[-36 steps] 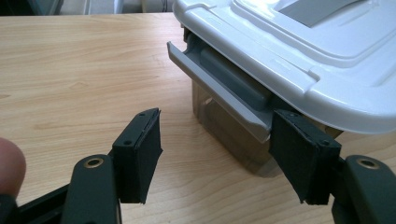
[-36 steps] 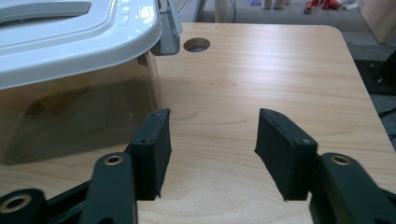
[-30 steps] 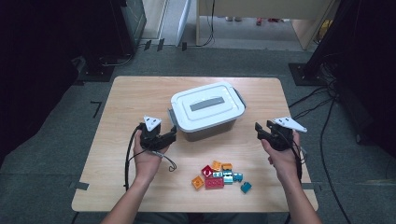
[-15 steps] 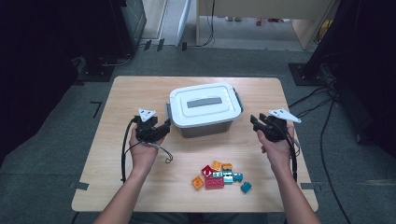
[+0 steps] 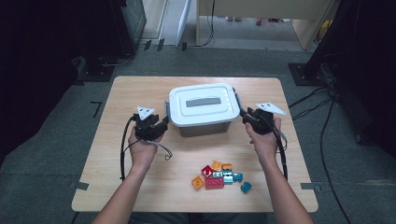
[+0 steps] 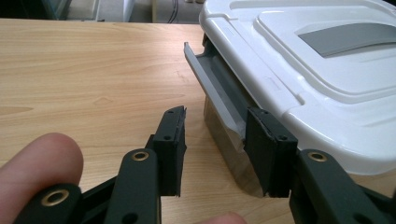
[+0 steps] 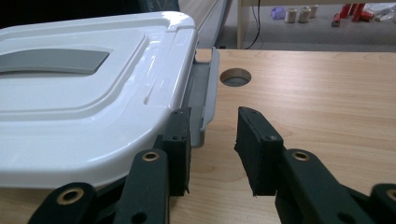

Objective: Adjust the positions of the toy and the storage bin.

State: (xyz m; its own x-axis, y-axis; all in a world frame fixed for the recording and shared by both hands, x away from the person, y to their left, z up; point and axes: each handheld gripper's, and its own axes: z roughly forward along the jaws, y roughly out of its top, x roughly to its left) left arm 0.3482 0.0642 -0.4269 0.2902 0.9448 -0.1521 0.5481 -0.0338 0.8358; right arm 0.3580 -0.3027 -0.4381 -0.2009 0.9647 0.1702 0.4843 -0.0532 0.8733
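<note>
A storage box (image 5: 203, 109) with a white lid and a grey handle inset stands mid-table. My left gripper (image 5: 162, 124) sits at its left end. Its jaws have just been closing and still stand apart. In the left gripper view (image 6: 215, 116) the grey side latch (image 6: 215, 79) runs down to the right jaw, with bare table in the gap. My right gripper (image 5: 246, 116) is at the box's right end. Its jaws have also been closing. In the right gripper view (image 7: 213, 114) the right latch (image 7: 208, 88) ends between them, close to the left jaw and clear of the right one.
Several coloured bricks (image 5: 219, 176) lie in a small pile near the front edge of the wooden table (image 5: 140, 93), between my forearms. A round cable hole (image 7: 236, 76) is in the tabletop beyond the right gripper. Cables and furniture legs crowd the floor behind.
The right gripper has slid left up to the box's right end. The left gripper has barely shifted beside the left end. The box and the bricks have stayed put.
</note>
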